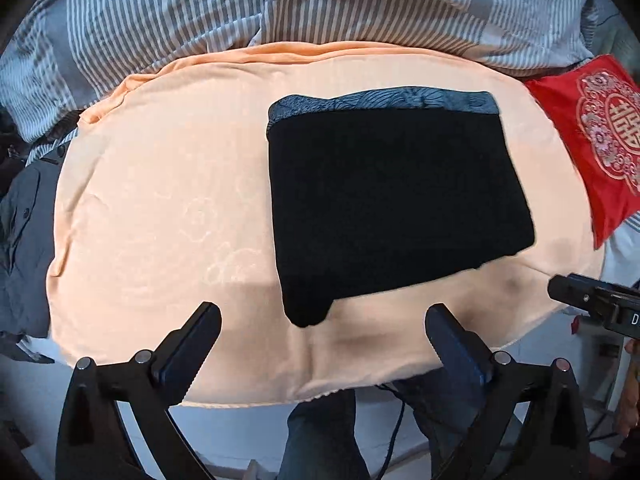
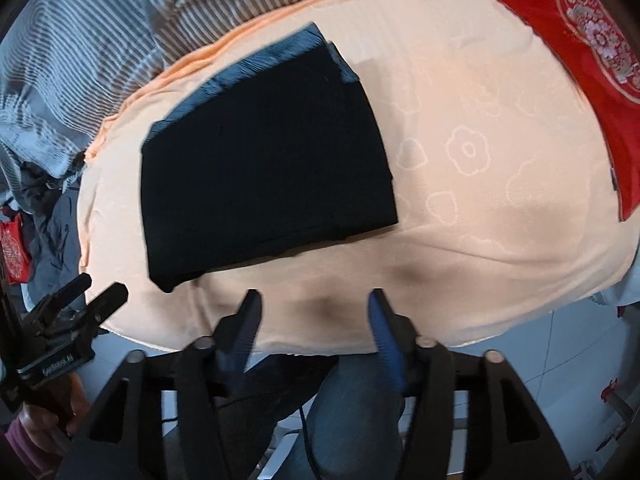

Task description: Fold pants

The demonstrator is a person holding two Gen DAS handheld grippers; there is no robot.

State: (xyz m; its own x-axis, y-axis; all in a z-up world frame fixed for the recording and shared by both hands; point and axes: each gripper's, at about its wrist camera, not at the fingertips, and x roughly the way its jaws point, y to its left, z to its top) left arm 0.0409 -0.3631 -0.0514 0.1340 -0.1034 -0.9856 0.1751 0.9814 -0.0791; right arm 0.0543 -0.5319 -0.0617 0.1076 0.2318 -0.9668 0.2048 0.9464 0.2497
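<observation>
The black pants (image 1: 392,200) lie folded into a compact rectangle on the peach sheet (image 1: 160,200), with a grey patterned waistband (image 1: 380,100) showing along the far edge. My left gripper (image 1: 324,309) hovers open above the sheet's near edge, with nothing between its fingers; the pants' near left corner is just beyond them. In the right wrist view the pants (image 2: 264,168) lie ahead to the left. My right gripper (image 2: 314,296) is open and empty over bare sheet near the front edge. The left gripper (image 2: 102,285) shows at the far left, held by a hand.
A striped grey and white duvet (image 1: 200,20) is bunched along the back. A red embroidered cushion (image 1: 600,140) lies at the right. Dark grey clothing (image 1: 24,240) is heaped at the left. The person's legs in jeans (image 2: 352,420) stand below the sheet's front edge.
</observation>
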